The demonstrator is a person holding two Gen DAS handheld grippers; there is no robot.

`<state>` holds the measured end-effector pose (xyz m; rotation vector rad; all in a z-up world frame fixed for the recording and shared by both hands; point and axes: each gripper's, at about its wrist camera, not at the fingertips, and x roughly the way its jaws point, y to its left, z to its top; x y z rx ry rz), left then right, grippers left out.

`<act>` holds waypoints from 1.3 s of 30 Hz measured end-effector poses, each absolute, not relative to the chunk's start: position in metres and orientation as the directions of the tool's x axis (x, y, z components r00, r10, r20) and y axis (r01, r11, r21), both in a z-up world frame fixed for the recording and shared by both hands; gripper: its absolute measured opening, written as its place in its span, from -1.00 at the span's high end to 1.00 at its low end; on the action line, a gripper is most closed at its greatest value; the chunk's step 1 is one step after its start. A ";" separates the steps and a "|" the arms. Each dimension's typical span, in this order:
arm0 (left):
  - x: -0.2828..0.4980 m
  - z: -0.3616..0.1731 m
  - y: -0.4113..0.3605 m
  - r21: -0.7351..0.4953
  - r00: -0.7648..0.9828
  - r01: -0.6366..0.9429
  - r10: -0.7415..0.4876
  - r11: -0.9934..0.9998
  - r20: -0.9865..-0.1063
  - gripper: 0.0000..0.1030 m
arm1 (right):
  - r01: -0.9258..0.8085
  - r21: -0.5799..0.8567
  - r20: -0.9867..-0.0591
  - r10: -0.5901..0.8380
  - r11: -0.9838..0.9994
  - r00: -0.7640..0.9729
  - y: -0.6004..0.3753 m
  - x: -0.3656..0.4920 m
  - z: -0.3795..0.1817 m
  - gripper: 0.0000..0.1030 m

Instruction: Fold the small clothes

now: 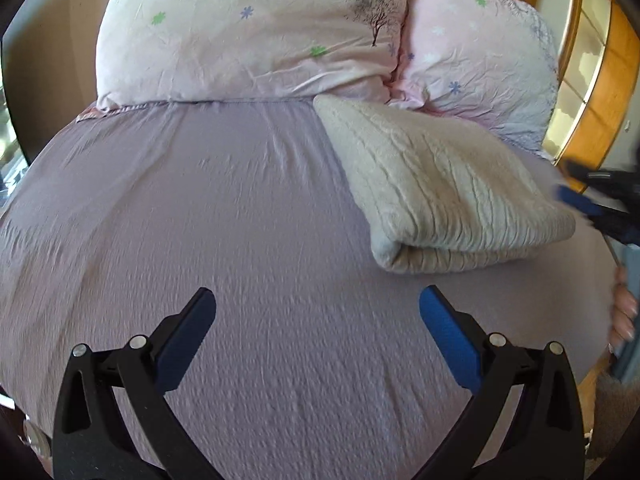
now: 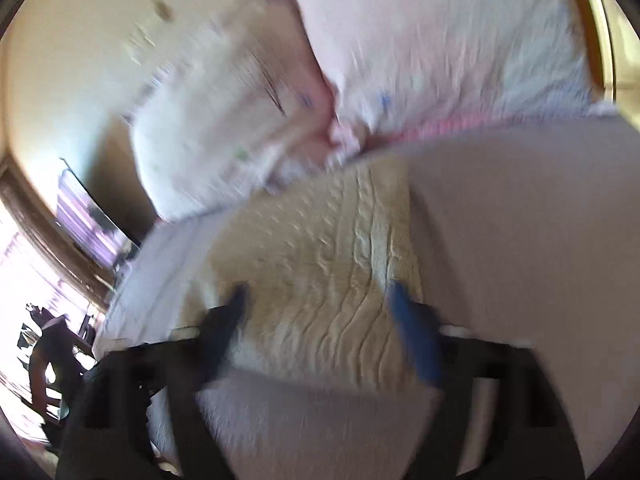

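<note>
A folded cream knit garment [image 1: 436, 188] lies on the lilac bedsheet [image 1: 224, 216], to the right of the middle. My left gripper [image 1: 318, 300] is open and empty, low over the bare sheet, to the near left of the garment. In the blurred right wrist view the same garment [image 2: 320, 256] lies just ahead of my right gripper [image 2: 318, 292], whose fingers stand apart over its near edge, holding nothing. The right gripper also shows at the right edge of the left wrist view [image 1: 580, 200], beside the garment's right end.
Two pale pink flowered pillows [image 1: 248, 36] [image 1: 476, 52] lie at the head of the bed, behind the garment. A wooden headboard [image 1: 600, 92] curves on the right. A window and dark furniture [image 2: 48, 344] show far left in the right wrist view.
</note>
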<state>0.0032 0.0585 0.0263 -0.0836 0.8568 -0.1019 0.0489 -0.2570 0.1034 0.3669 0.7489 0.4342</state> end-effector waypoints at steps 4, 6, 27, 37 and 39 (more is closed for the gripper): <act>0.005 0.018 0.047 -0.096 0.611 0.066 -0.117 0.993 -0.783 -0.96 | -0.236 0.350 -0.596 0.410 0.907 0.691 -0.250 0.003 0.103 -0.97; 0.007 0.012 0.037 -0.074 0.586 0.078 -0.106 0.994 -0.803 -0.96 | -0.207 0.302 -0.646 0.360 0.931 0.673 -0.240 -0.004 0.087 -0.97; 0.010 0.006 0.024 0.004 0.544 0.018 -0.006 1.000 -0.839 -0.97 | -0.138 0.026 -0.791 0.105 0.990 0.602 -0.167 0.006 0.015 -0.97; 0.008 0.005 0.024 0.005 0.552 0.015 -0.004 1.000 -0.834 -0.97 | -0.130 0.024 -0.789 0.099 0.991 0.606 -0.167 0.005 0.015 -0.97; 0.008 0.005 0.025 0.005 0.552 0.015 -0.004 1.000 -0.834 -0.97 | -0.130 0.024 -0.789 0.099 0.991 0.606 -0.167 0.005 0.015 -0.97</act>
